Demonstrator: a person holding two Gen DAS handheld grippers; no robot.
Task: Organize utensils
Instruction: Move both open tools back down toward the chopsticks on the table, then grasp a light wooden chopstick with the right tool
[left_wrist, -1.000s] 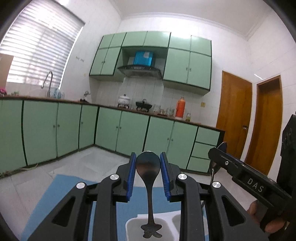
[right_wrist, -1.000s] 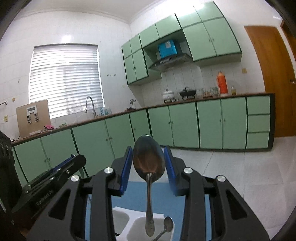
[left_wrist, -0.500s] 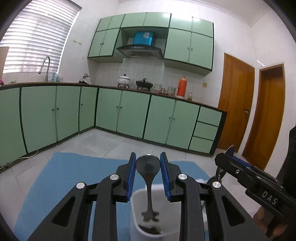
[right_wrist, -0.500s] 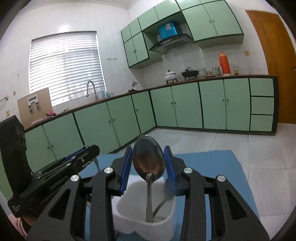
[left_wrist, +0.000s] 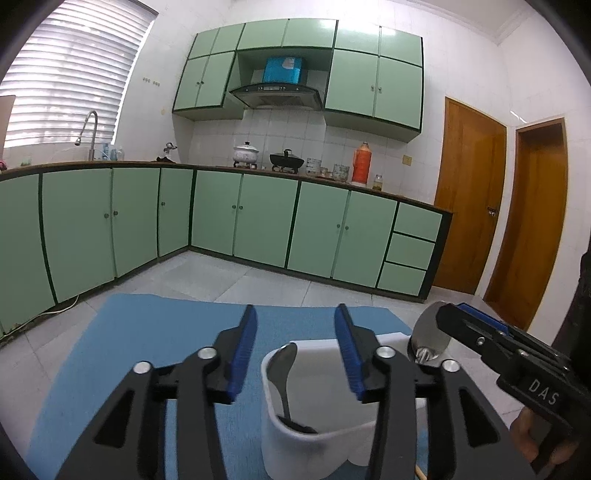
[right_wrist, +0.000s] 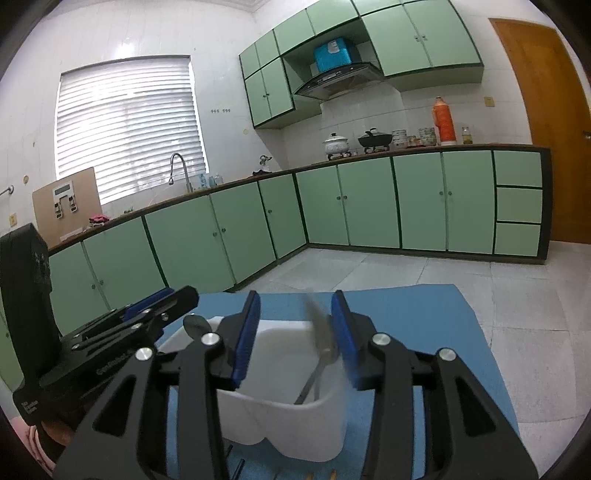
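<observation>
A dark spoon (left_wrist: 283, 373) stands in the near-left cup of the white holder (left_wrist: 295, 439), leaning on the cup's wall with its bowl up. The left gripper (left_wrist: 295, 349) is right above it, and its blue pads have just been spreading apart; they are not touching the spoon. In the other cup, a shiny spoon (right_wrist: 320, 334) looks blurry as it tips toward the right blue pad of the right gripper (right_wrist: 297, 334). That gripper's pads have just been spreading too, and I cannot tell if one touches the spoon. The holder sits on a blue mat (left_wrist: 155, 332), on a pale tiled floor (right_wrist: 524, 332). Far behind are green cupboards (left_wrist: 258, 218).
</observation>
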